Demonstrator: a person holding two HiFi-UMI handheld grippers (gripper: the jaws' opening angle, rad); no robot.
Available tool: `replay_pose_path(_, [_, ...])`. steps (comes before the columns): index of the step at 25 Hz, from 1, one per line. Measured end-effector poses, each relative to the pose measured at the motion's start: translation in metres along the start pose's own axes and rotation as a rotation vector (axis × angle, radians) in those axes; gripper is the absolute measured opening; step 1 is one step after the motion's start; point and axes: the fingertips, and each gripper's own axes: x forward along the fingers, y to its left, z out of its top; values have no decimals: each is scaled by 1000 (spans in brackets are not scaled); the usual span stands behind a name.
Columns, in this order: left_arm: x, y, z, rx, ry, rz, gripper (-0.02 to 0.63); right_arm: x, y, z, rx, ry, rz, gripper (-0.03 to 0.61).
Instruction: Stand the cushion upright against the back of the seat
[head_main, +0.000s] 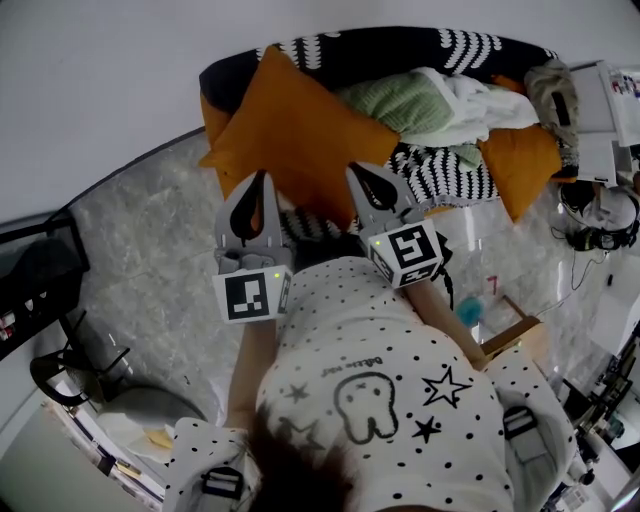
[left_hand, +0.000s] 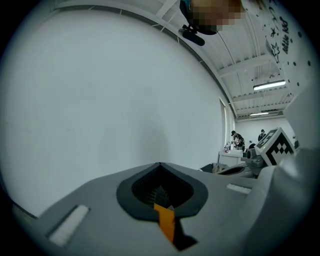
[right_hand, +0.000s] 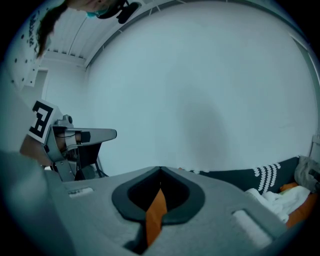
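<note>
Head view first: the orange cushion (head_main: 300, 135) is a soft, plump square of plain woven-looking fabric, turned so it reads as a diamond. It sits tilted over the left end of the seat (head_main: 400, 45), its top corner up near the seat's dark back rim. The seat has a black cover with white wavy stripes and is pretty cluttered: a ribbed green cloth (head_main: 400, 100), a crumpled white cloth (head_main: 470, 100) and a second orange cushion (head_main: 520, 165) at the right end. The left gripper (head_main: 262, 180) and right gripper (head_main: 366, 172) are smooth grey plastic, and both reach into the cushion's lower edge. The floor (head_main: 150, 240) looks like glossy grey marble, and the wall (head_main: 120, 60) behind is plain white. In the left gripper view the fingers (left_hand: 100, 200) are closed tight, with a thin fold of the orange cushion fabric (left_hand: 166, 222) pinched in the ridged dark pads. Beyond them there's bare wall, a corrugated ceiling with strip lights (left_hand: 270, 85), and the other gripper's marker cube (left_hand: 277, 145) off to the right. The right gripper view is the same deal: its fingers are clamped on a strip of the orange fabric (right_hand: 155, 215), with white wall ahead and the striped seat back plus the white cloth at lower right.
</note>
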Motion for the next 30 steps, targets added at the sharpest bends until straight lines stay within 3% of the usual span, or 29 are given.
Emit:
replay_pose_path(19, [-24,-22,-26,-29,55,-64,0,-13,2,-4,20,-11,-4,-3])
replay_pose_path(24, [-23,-26,-29,-22,54,-88,0,-11,8,-10,22,-5,29,0])
replay_pose_path(30, [-16,-23,-32,-65,77,-92,2,-7,-3,-19,78,16,9,0])
